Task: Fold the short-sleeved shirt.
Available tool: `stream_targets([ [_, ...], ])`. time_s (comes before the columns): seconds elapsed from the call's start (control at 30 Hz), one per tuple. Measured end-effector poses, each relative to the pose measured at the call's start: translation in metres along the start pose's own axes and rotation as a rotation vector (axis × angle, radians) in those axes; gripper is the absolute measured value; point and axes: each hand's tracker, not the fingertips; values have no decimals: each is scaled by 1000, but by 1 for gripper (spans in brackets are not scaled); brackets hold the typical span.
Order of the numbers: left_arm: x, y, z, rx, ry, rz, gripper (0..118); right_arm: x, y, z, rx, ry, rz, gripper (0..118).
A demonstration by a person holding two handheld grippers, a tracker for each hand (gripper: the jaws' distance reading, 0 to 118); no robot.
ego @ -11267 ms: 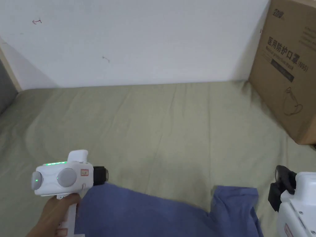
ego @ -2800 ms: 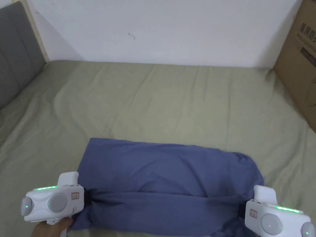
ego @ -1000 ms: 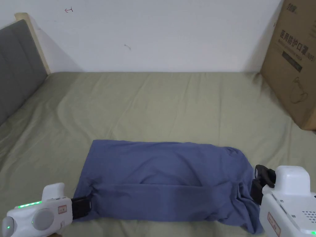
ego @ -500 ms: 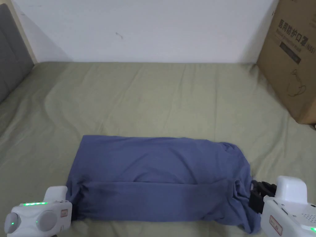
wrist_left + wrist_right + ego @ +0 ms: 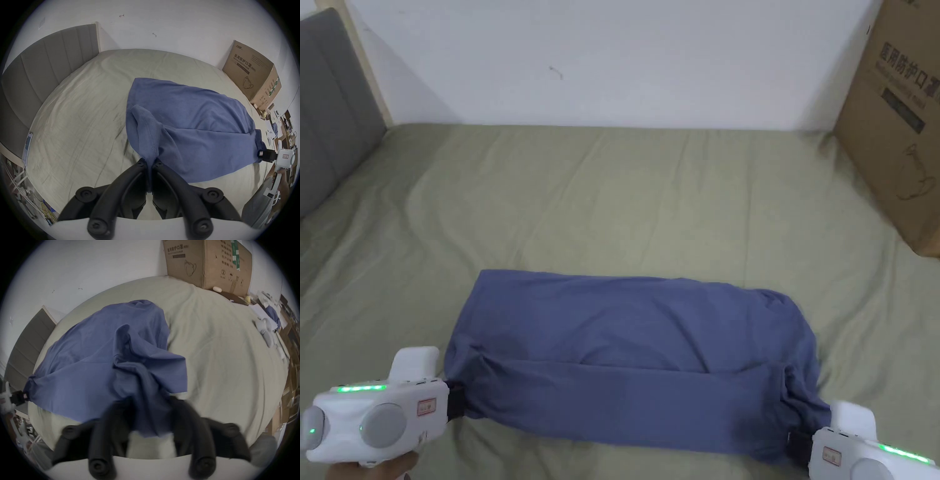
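blue cotton-like short-sleeved shirt (image 5: 631, 356) lies on the olive-green bed sheet (image 5: 650, 200), lower centre of the head view. long axis runs left to right across the frame; near long edge is folded up over the body, giving a horizontal fold line. which end is collar, which hem: cannot tell.

left gripper (image 5: 456, 400), lower left of head view: in the left gripper view (image 5: 150, 162) both jaws are pressed together on a bunched corner of the shirt's left end.

right gripper (image 5: 797, 447), lower right corner: right gripper view (image 5: 150, 404) is motion-blurred; fabric of the right end runs down between the jaws, but whether they are clamped on it cannot be told.

cardboard box (image 5: 900, 119) stands at upper right, grey headboard (image 5: 331, 106) at upper left.
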Motion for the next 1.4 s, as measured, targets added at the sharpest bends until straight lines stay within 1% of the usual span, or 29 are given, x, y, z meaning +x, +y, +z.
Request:
stream_targets([
  [0.03, -1, -2, 1, -12, -8, 10, 4, -1, 0, 5, 12, 40, -4, 13],
  [0.07, -3, -3, 2, -13, -9, 14, 4, -3, 0, 10, 29, 28, 10, 13],
  [0.1, -4, -4, 4, -11, -8, 20, 4, -7, 0, 18, 58, 10, 42, 12],
  [0.13, -6, -5, 6, -10, -8, 28, 4, -9, 0, 24, 70, 15, 56, 12],
  [0.23, -12, -7, 16, -4, -26, 70, 4, -3, 2, 45, 104, 38, 48, 12],
  [0.4, -20, -24, 37, 13, -35, 92, 4, 14, 0, 76, 138, 46, 45, 12],
  [0.47, -20, -38, 42, 7, -43, 101, 4, 19, -8, 81, 117, 52, 42, 12],
  [0.57, -20, -62, 41, -19, -34, 97, 4, 24, -27, 78, 67, 30, 46, 12],
  [0.67, -25, -83, 27, -73, -14, 101, 4, 30, -46, 64, -8, 14, 8, 12],
  [0.77, -25, -99, 14, -112, 1, 105, 4, 35, -60, 50, -49, -7, -5, 12],
  [0.87, -21, -104, 7, -138, 15, 101, 4, 35, -62, 55, -39, 4, -23, 12],
  [0.9, -15, -101, 13, -135, 26, 103, 6, 33, -58, 60, -32, 2, -18, 13],
  [0.93, -14, -98, 15, -132, 29, 108, 10, 32, -56, 64, -23, -3, -9, 13],
  [0.97, -14, -95, 18, -135, 23, 117, 24, 29, -52, 71, -7, -7, 3, 16],
  [1.0, -14, -91, 22, -138, 13, 131, 41, 25, -48, 78, 12, -2, 14, 33],
  [1.03, -14, -87, 28, -125, -35, 158, 59, 21, -42, 86, 50, 3, 23, 59],
  [1.07, -13, -83, 37, -107, -69, 175, 75, 18, -35, 97, 84, 22, 27, 93],
  [1.1, -11, -76, 49, -47, -94, 183, 79, 13, -27, 108, 123, 55, 33, 107],
  [1.13, -7, -70, 62, 5, -112, 185, 80, 8, -19, 121, 173, 77, 40, 111],
  [1.2, 3, -54, 91, 122, -120, 162, 80, -1, -1, 147, 290, 110, 63, 110],
  [1.27, 14, -39, 118, 234, -120, 129, 80, -15, 14, 172, 375, 130, 97, 110],
  [1.4, 37, -11, 165, 464, -74, 59, 80, -48, 34, 219, 579, 129, 177, 110],
])
